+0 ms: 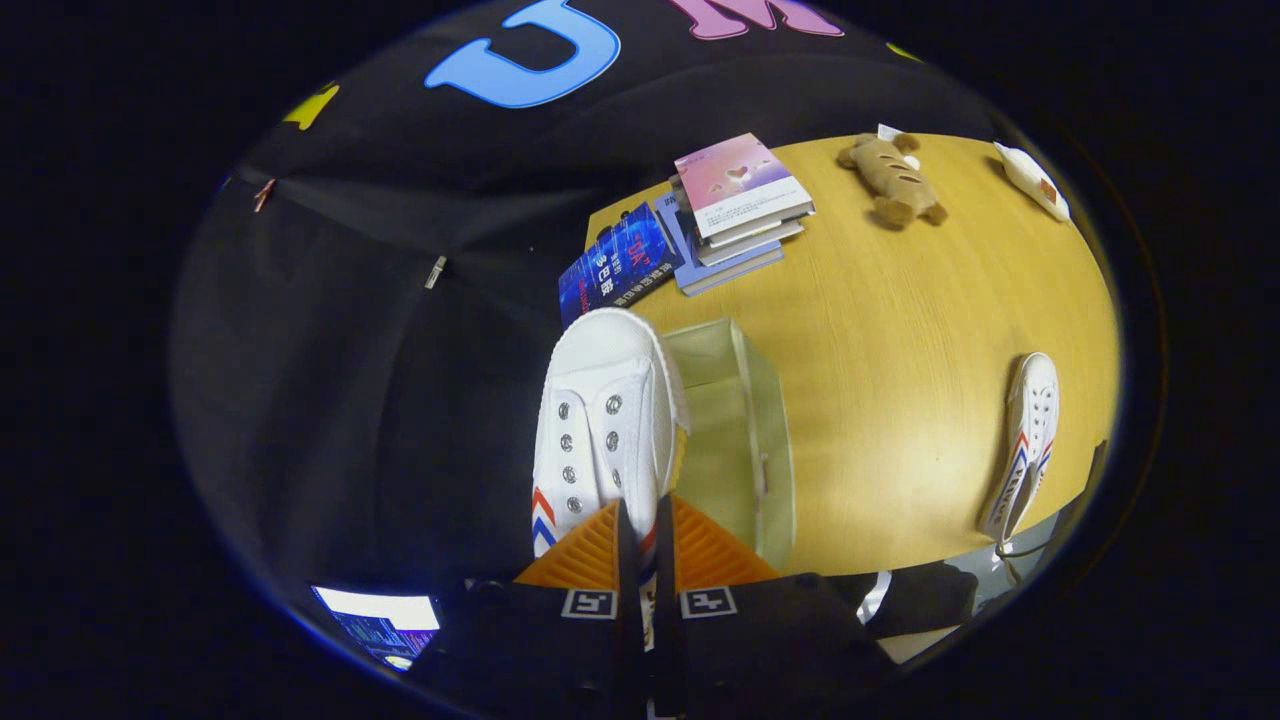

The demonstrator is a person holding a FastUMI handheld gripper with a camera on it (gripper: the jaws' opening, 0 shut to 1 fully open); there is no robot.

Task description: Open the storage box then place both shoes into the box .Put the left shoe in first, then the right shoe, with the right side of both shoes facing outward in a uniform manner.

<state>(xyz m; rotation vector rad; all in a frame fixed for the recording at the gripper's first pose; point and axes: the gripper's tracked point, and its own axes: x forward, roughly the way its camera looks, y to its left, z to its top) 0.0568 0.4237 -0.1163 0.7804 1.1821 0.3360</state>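
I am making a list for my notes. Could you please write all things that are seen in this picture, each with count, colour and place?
Held shoe: 1, white with red and blue stripes, between the fingers, toe pointing away.
Second shoe: 1, white with same stripes, lying on the table, far from the box.
Storage box: 1, clear, on the table right beside the held shoe.
Books: a small stack, pink on top, beyond the box; one blue book beside it.
Plush toy: 1, brown, far side of table.
Table: 1, light wood.
Gripper: 1, shut on the held shoe.
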